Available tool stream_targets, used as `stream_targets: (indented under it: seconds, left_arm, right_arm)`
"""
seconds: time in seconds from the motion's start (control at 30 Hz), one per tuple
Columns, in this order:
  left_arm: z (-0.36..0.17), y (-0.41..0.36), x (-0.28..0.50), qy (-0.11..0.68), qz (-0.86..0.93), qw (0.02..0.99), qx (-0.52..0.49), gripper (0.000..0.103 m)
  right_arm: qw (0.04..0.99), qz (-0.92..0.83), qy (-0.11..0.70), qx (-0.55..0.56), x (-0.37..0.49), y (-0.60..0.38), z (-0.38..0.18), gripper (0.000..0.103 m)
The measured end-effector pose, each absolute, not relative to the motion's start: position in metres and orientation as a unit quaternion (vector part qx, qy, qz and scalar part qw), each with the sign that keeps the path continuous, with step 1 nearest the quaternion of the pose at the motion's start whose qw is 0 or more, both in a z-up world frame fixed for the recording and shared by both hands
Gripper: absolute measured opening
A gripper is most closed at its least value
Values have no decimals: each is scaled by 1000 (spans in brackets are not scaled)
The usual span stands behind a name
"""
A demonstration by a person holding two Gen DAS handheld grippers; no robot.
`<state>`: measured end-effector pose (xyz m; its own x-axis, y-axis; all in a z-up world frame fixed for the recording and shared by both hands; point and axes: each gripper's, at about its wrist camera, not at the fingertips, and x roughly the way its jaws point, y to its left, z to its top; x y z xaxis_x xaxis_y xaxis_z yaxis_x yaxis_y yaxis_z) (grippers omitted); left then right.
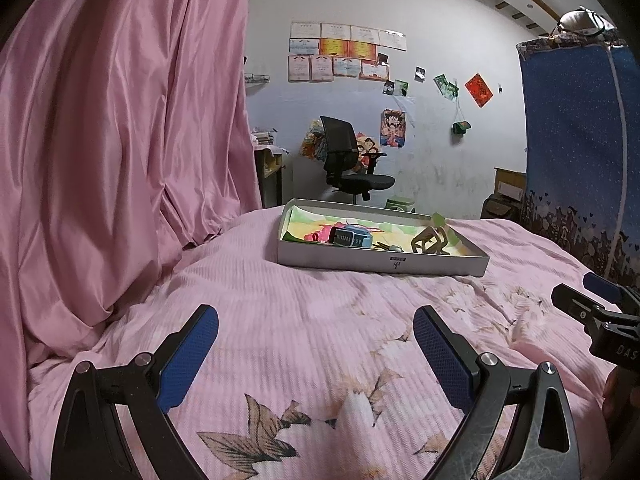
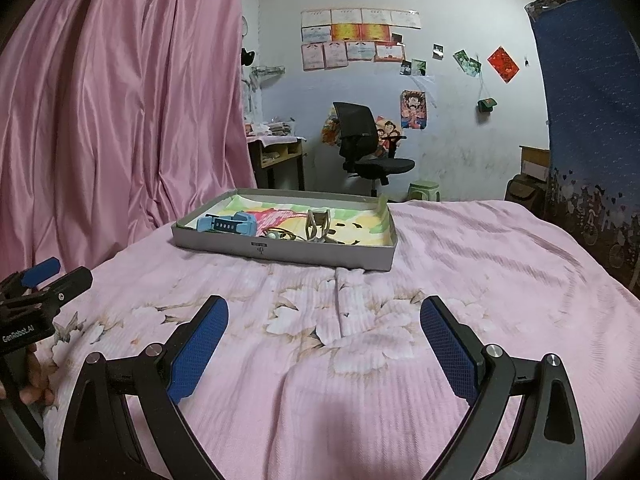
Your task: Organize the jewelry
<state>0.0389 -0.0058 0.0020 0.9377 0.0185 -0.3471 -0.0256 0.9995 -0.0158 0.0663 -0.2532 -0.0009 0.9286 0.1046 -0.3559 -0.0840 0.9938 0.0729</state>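
The shallow grey box (image 2: 280, 246) sits on the pink bedspread (image 2: 360, 360) well ahead of both tools, and the pieces lie gathered inside it: a blue watch (image 2: 228, 225), a tan hair claw (image 2: 318, 224) and something small between them that I can't make out. Left gripper (image 1: 316, 354) and right gripper (image 2: 324, 344) both hover low over bare quilt, jaws spread wide and empty, which suits either reaching in or having let go.

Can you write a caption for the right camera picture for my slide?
Open right gripper hovers over a pink bedspread, facing a grey tray holding a blue watch.
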Motion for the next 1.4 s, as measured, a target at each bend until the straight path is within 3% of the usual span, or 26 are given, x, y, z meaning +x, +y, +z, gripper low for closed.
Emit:
stream_targets:
  seconds: [1.4]
  left_arm:
    - [1,-7,38,174,12,985,-9,98]
  right_arm:
    - [982,47,180,28,65,-252,-1,94]
